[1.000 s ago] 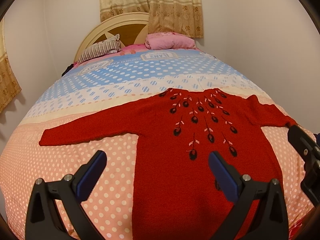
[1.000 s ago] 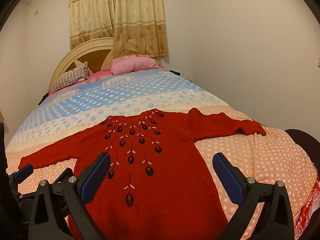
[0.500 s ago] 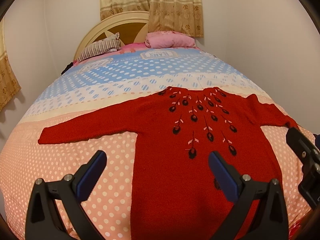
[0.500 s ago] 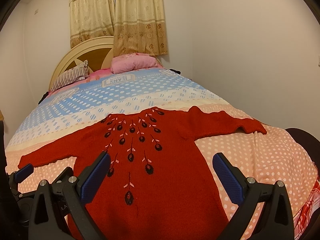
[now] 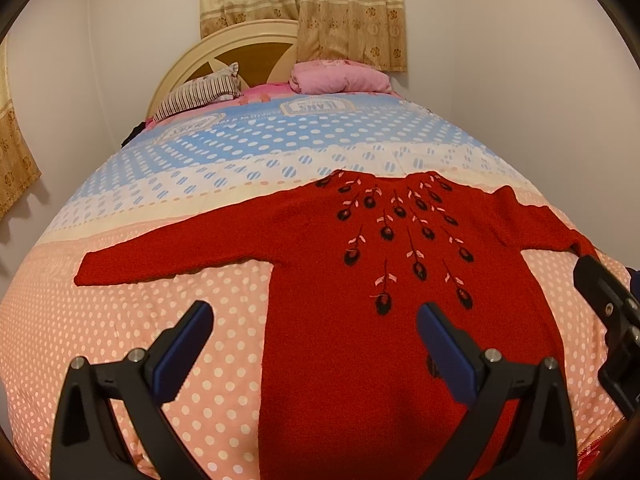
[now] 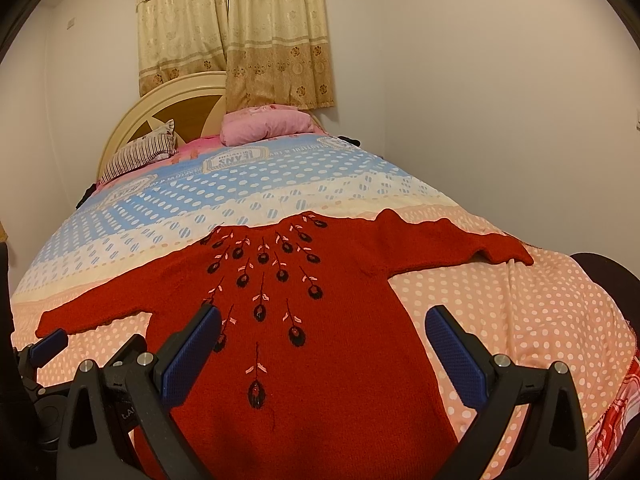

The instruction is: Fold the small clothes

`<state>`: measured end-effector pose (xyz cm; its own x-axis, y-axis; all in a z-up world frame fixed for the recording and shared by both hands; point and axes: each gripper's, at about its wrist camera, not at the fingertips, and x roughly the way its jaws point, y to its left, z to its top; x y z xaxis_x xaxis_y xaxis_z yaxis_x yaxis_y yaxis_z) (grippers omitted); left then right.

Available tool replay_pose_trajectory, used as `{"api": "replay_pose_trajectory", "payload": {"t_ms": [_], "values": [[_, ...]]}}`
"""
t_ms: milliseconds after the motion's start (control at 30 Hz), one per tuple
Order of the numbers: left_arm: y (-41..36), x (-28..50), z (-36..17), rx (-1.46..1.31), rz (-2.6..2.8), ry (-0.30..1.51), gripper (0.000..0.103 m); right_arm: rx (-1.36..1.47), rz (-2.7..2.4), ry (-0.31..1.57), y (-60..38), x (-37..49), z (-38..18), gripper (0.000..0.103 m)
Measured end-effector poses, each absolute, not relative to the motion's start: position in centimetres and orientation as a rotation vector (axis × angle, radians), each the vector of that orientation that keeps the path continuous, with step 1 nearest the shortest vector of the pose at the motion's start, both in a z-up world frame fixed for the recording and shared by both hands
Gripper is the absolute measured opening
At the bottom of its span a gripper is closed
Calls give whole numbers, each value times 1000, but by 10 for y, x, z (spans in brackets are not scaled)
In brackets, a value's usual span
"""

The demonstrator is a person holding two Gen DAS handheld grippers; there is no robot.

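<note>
Left gripper (image 5: 314, 344): jaws wide, nothing between them, hovering above the sweater's lower left edge. One blue pad (image 5: 182, 350) sits over the dotted bedspread, the other over red knit. Right gripper (image 6: 322, 346): jaws wide too, empty, above the sweater's lower body; it also shows as a black frame at the right edge of the left view.

1 sweater (image 5: 360, 280) (image 6: 320, 300), red, spread flat face-up across the foot half of the bed (image 5: 160, 240), neck toward the headboard, hem toward the cameras. 2 sleeves out to the sides: the left one straight, the right one ending in a rumpled cuff near the bed edge. Front has dark bud shapes on stems w/ pink leaves, fanning down from the neck.

Past the sweater's neck: bedspread goes from peach dots to cream, then blue dots. 2 pillows at the headboard (image 5: 224, 56): 1 striped (image 5: 200, 96), 1 pink (image 5: 340, 78). 2 beige curtain panels (image 6: 236, 28) hang above the headboard.
</note>
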<state>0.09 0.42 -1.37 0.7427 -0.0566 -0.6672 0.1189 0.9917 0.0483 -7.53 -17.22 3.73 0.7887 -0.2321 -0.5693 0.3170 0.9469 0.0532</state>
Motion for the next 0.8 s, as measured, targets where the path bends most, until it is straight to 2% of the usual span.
{"api": "replay_pose_trajectory", "payload": {"t_ms": [800], "values": [[-3,28,-36,100,-92,781,103,165,-307,639,-185,-53,17,102]]}}
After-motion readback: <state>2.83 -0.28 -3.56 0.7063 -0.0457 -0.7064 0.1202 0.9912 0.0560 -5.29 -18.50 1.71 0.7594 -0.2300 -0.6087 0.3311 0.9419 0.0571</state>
